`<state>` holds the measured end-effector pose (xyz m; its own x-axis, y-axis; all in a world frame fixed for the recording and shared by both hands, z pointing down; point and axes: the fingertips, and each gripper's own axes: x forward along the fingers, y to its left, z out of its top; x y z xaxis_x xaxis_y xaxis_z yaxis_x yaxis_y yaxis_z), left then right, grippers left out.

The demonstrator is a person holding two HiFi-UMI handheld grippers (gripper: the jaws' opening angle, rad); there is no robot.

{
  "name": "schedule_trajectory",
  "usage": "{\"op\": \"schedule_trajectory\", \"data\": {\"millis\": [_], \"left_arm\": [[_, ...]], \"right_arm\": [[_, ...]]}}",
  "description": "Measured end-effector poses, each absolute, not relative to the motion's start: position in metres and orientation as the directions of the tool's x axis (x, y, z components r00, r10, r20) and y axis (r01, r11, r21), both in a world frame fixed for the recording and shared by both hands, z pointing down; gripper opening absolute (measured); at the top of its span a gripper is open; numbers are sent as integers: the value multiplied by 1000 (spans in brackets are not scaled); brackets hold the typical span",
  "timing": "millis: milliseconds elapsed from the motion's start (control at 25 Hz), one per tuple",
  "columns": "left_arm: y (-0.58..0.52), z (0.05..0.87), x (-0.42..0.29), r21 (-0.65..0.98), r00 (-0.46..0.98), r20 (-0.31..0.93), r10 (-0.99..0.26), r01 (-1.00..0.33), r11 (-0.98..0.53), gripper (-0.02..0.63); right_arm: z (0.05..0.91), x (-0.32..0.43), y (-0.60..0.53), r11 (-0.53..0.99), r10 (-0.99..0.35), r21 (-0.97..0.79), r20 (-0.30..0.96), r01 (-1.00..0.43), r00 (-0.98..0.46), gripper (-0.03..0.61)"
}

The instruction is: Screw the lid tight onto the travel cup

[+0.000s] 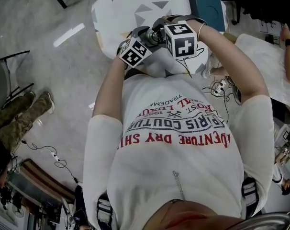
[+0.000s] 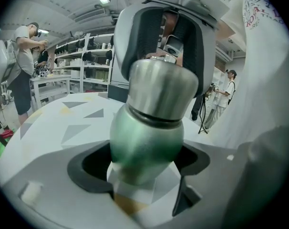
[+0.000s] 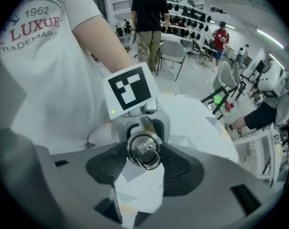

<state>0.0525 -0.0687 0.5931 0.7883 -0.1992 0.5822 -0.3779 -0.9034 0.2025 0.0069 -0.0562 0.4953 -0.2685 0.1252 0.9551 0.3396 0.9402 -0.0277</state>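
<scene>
Lid tightening is the step in hand. The brushed-steel domed lid [image 2: 163, 87] sits on the neck of the green metal travel cup [image 2: 144, 142] with a dark seam showing between them. By my reading it is seated but not yet proven tight.

Doing this well means holding the cup steady while the lid is turned squarely about the cup's own axis. A tilted grip would risk crossing the thread, and a hold too high on the rounded dome could slip. The sound course is to turn until the lid resists, then let go and take a fresh hold rather than force the wrist round.

The cup is held up in front of the person's chest. Its lower green body sits between the dark pads [image 2: 90, 168] of the left gripper [image 2: 142, 165], which are closed on it from both sides. The right gripper [image 3: 145, 147] meets it at the top end. Its two ribbed black pads [image 3: 185, 168] stand fairly wide and press on opposite sides of the lid's rim. The small steel ring [image 3: 144, 152] on the lid's crown shows between them.

Beyond lies the white table with grey and yellow triangles [image 2: 63, 123], which the cup does not touch as far as the views show.
</scene>
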Motion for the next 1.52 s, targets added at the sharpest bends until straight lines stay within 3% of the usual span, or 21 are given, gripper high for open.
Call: {"op": "schedule_trajectory", "data": {"millis": [240, 480, 640, 760, 960, 1240, 1480, 1520], "left_arm": [[-69, 595, 53, 222, 793, 577, -194, -381, -897, 399], [-71, 595, 53, 226, 795, 571, -205, -392, -892, 402], [-69, 596, 53, 232, 796, 573, -198, -389, -892, 402], [-71, 595, 53, 227, 803, 559, -206, -388, -893, 402], [-71, 595, 54, 221, 803, 555, -215, -392, -893, 400], [-70, 595, 53, 214, 797, 565, -213, -391, -895, 399], [-70, 597, 51, 210, 782, 585, -212, -399, -893, 397], [-70, 596, 52, 206, 782, 585, -215, -400, -893, 397]], "right_arm": [[496, 7, -63, 999, 31, -19, 950, 42, -311, 238], [494, 9, -70, 954, -57, -50, 937, -295, -344, 238], [495, 8, -71, 925, -108, -28, 937, -380, -332, 238], [494, 7, -69, 951, -80, -38, 929, -307, -361, 238], [480, 11, -60, 998, 2, -27, 911, -55, -412, 278], [486, 10, -52, 942, 62, 52, 944, 333, -323, 276], [495, 14, -54, 900, 108, 9, 964, 435, -243, 270], [495, 13, -55, 902, 106, 11, 964, 433, -245, 244]]}}
